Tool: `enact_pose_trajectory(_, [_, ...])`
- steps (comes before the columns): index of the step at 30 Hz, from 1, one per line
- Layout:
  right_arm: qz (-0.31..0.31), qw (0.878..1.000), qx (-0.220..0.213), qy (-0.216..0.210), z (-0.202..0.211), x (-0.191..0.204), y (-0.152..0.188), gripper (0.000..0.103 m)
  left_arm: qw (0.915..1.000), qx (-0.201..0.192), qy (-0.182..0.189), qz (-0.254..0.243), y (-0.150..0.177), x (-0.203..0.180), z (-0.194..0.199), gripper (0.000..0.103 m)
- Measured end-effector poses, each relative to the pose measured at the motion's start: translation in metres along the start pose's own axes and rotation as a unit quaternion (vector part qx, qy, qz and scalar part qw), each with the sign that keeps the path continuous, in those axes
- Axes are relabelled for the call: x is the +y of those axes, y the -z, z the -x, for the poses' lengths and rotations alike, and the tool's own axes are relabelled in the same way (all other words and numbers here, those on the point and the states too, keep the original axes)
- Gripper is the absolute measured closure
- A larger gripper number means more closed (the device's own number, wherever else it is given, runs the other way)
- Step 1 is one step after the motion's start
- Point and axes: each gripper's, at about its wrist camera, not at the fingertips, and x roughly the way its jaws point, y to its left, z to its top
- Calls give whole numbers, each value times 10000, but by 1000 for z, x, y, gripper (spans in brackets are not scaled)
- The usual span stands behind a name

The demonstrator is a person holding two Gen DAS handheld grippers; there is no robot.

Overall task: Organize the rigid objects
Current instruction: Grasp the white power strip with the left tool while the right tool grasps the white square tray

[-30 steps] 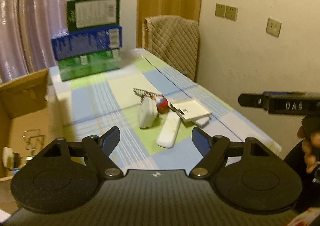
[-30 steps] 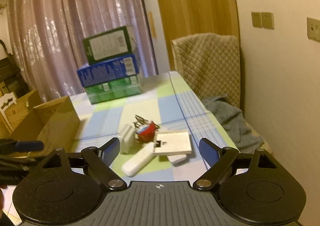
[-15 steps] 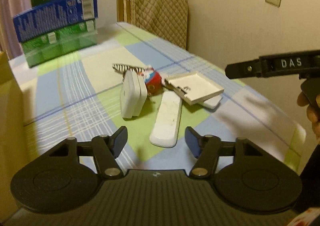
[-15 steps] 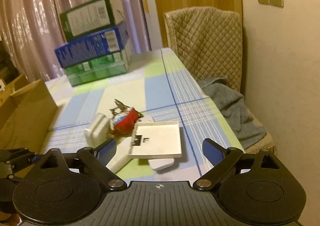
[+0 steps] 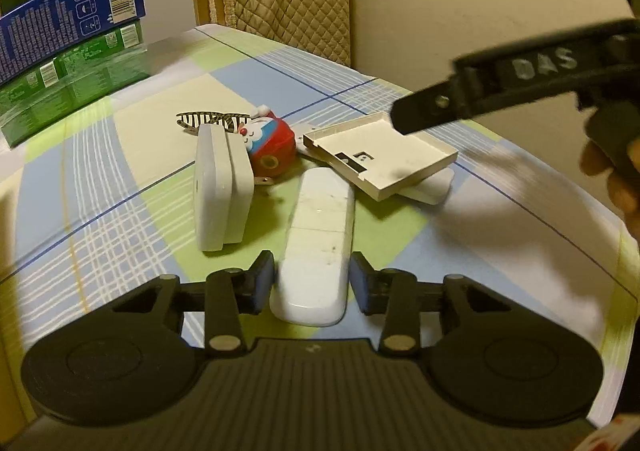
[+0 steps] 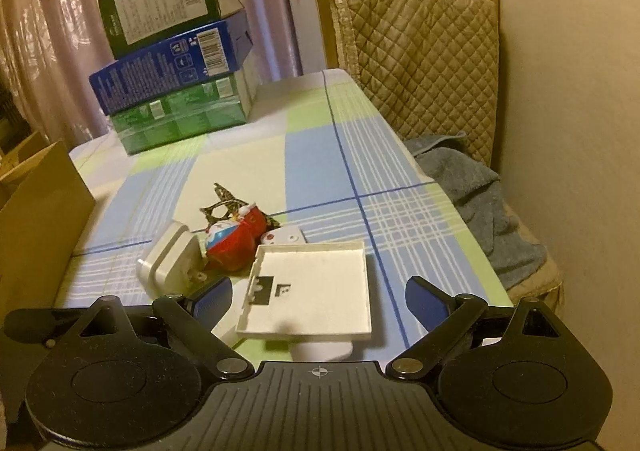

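Left wrist | white remote long axis runs away | left tongs closing round it, gaps | right tongs spread

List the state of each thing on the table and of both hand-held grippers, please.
Left hand-held gripper: jaws closing around the white remote, small gaps remain.
Right hand-held gripper: wide open, empty.
White square tray: tilted, resting on other items.
White adapter: standing on edge.
Stacked boxes: piled three high.

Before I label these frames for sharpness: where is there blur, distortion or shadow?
Left wrist view: the right gripper crossing at right is motion-blurred and throws a soft shadow on the tablecloth; the white stick looks sharp. Right wrist view: dim, warm light; fisheye bends the stacked boxes.
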Motion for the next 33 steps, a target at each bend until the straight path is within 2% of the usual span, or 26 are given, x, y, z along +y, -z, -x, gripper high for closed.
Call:
enact_pose_trajectory(3, [-44,9998,161,-132,-9,2,0,12,9998,111,-128,82,6,-1,9,68])
enact_pose_trajectory(7, [114,9994,252,-212,-17,13,0,12,9974,267,-518,413,20,2,31,68])
enact_pose_trajectory(13, [414,9986,342,25,-36,24,-2,11,9903,279,-987,937,43,12,50,68])
enact_pose_trajectory(20, [385,9968,637,282,-60,21,-3,11,9903,125,-919,1034,40,17,53,67])
enact_pose_trajectory(28, [25,9976,633,271,-63,10,-7,11,9914,56,-840,1001,38,16,47,63])
enact_pose_trajectory(33, [125,9972,674,294,-63,9,-8,11,9913,77,-825,1023,38,17,45,63])
